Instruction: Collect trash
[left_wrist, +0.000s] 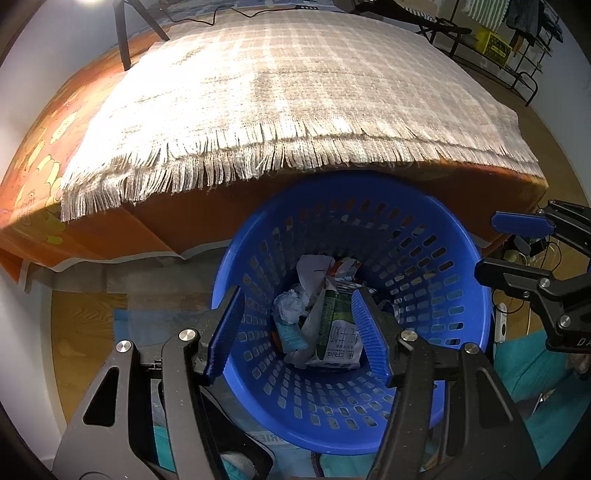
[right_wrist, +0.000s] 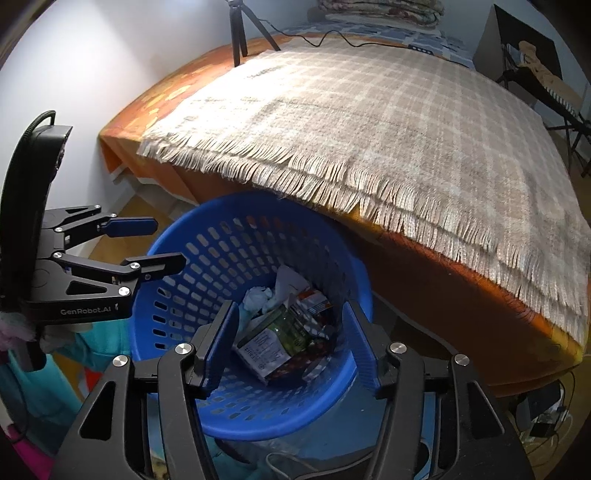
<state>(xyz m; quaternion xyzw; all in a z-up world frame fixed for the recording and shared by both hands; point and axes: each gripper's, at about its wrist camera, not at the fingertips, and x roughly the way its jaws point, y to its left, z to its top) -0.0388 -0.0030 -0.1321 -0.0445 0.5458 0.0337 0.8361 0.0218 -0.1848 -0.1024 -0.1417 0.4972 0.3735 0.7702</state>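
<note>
- Both tools are pointed steeply down over a blue basket (left_wrist: 424, 258): the left tool (left_wrist: 299, 328) and the right tool (right_wrist: 291, 343) are each seen with fingers spread and nothing between the pads.
- At twelve o'clock from the basket, a bed (left_wrist: 221, 221) with an orange cover is seen, its edge overhanging the basket's far rim; a fringed plaid blanket (left_wrist: 277, 85) is spread across it.
- A black tripod (right_wrist: 238, 33) and a black cable (right_wrist: 332, 38) are seen on the bed at about eleven o'clock, with folded bedding (right_wrist: 380, 9) behind.
- A dark rack (left_wrist: 509, 55) stands at two o'clock in the left view.
- Teal cloth (right_wrist: 55, 376) is seen beside the basket at about eight o'clock in the right view.
- Trash is gathered at the bottom of the perforated basket: a green and white carton (left_wrist: 338, 332), crumpled white paper (left_wrist: 291, 306), a printed wrapper (right_wrist: 314, 302) and other packets that cannot be told apart.
</note>
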